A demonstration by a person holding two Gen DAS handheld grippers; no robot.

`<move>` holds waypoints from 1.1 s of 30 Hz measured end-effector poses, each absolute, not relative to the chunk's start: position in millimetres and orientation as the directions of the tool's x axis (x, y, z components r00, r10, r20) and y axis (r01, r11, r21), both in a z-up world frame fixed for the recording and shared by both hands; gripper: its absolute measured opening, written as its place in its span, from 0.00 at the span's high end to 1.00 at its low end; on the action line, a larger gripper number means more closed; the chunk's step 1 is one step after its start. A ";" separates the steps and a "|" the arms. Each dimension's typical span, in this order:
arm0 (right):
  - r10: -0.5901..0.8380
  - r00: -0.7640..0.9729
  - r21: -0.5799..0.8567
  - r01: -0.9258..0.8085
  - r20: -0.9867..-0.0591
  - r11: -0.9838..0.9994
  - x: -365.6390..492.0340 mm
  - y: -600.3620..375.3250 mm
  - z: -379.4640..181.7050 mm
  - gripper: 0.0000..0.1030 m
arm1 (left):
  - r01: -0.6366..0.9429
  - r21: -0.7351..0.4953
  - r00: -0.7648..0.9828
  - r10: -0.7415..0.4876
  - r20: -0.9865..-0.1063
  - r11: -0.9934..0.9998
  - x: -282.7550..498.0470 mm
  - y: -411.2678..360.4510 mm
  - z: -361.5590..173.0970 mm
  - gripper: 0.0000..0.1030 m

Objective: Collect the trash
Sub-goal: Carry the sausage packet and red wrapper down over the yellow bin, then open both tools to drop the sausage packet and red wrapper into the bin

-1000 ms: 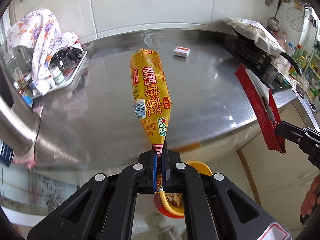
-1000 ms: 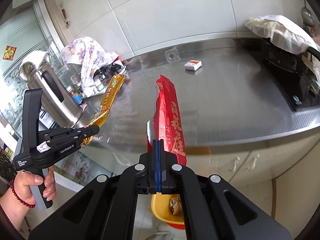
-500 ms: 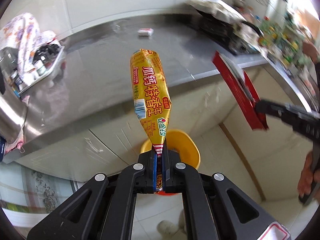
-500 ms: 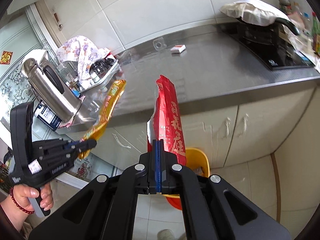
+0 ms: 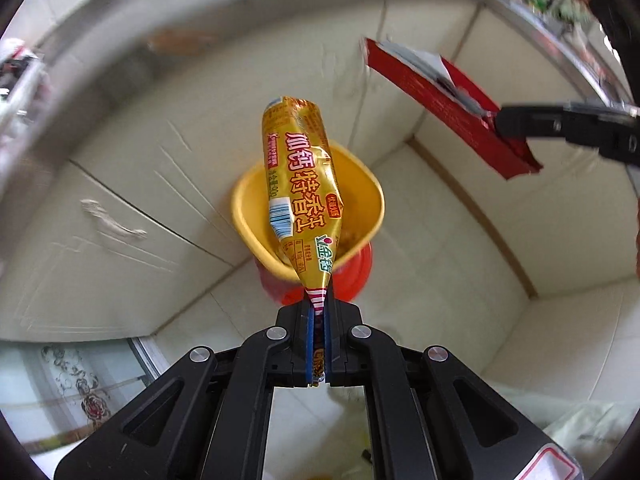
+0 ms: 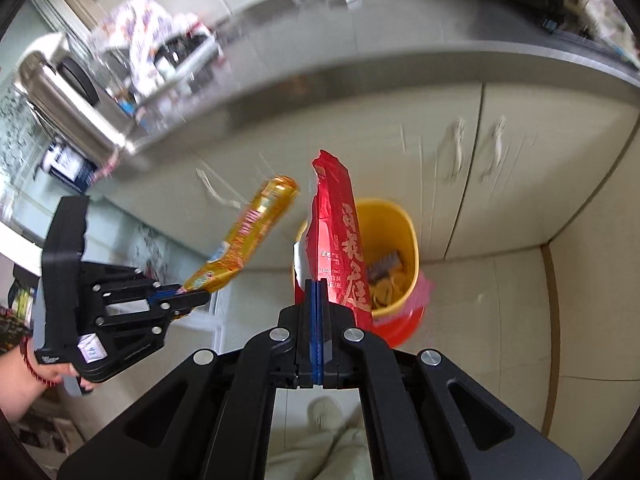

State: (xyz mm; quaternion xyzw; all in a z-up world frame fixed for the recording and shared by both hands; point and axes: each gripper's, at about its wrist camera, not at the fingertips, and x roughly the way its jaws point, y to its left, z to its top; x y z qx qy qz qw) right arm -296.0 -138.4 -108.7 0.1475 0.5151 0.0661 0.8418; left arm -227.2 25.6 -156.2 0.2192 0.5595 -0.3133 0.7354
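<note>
Both point steeply down: left gripper [image 5: 317, 320] and right gripper [image 6: 317, 300], jaws clamped shut

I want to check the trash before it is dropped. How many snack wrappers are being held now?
2. The yellow wrapper is clamped in the left tool, over the yellow bin. The red wrapper is clamped in the right tool, also above the bin.

A steel kettle [image 6: 68, 92] and floral cloth [image 6: 138, 24] sit on the counter [image 6: 360, 68] above cream cabinet doors [image 6: 440, 152]
</note>
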 end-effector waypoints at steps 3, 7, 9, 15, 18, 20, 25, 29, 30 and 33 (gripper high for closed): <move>0.274 0.399 0.308 0.023 -0.875 0.951 -277.7 -139.7 -136.7 1.00 | 0.735 -0.029 0.114 -0.166 -0.980 0.678 -211.4 15.4 -190.7 0.96; 0.296 0.302 0.316 0.017 -0.906 0.949 -246.7 -144.0 -185.7 1.00 | 0.753 -0.040 0.031 -0.097 -0.995 0.657 -190.3 2.2 -235.2 0.96; 0.300 0.254 0.314 0.017 -0.920 0.949 -232.6 -145.9 -209.2 1.00 | 0.754 -0.048 0.001 -0.075 -0.997 0.655 -179.3 -4.0 -253.5 0.96; 0.286 0.132 0.287 -0.014 -0.949 0.958 -191.4 -145.5 -278.4 1.00 | 0.776 -0.048 -0.060 -0.002 -0.998 0.629 -150.4 -22.4 -305.3 0.96; 0.265 0.089 0.262 -0.045 -0.960 0.964 -180.0 -144.8 -302.7 1.00 | 0.788 -0.040 -0.075 0.031 -0.997 0.614 -140.5 -24.7 -324.4 0.96; 0.252 0.063 0.249 -0.057 -0.966 0.967 -172.0 -143.9 -318.9 1.00 | 0.788 -0.041 -0.084 0.041 -0.996 0.614 -139.7 -31.1 -329.9 0.95; 0.261 0.041 0.259 -0.045 -0.964 0.965 -163.4 -148.1 -344.6 0.99 | 0.784 -0.044 -0.100 0.055 -0.994 0.619 -135.0 -30.3 -349.5 0.95; 0.284 0.044 0.283 -0.027 -0.958 0.959 -159.1 -151.2 -352.7 0.98 | 0.761 -0.051 -0.102 0.042 -0.994 0.647 -132.1 -27.8 -358.0 0.78; 0.289 0.044 0.289 -0.022 -0.956 0.957 -157.8 -152.7 -354.1 0.98 | 0.752 -0.053 -0.100 0.034 -0.994 0.657 -132.5 -28.1 -358.7 0.70; 0.300 0.057 0.300 -0.007 -0.952 0.954 -158.6 -155.8 -354.4 0.92 | 0.735 -0.059 -0.090 0.011 -0.996 0.675 -134.7 -29.2 -356.7 0.57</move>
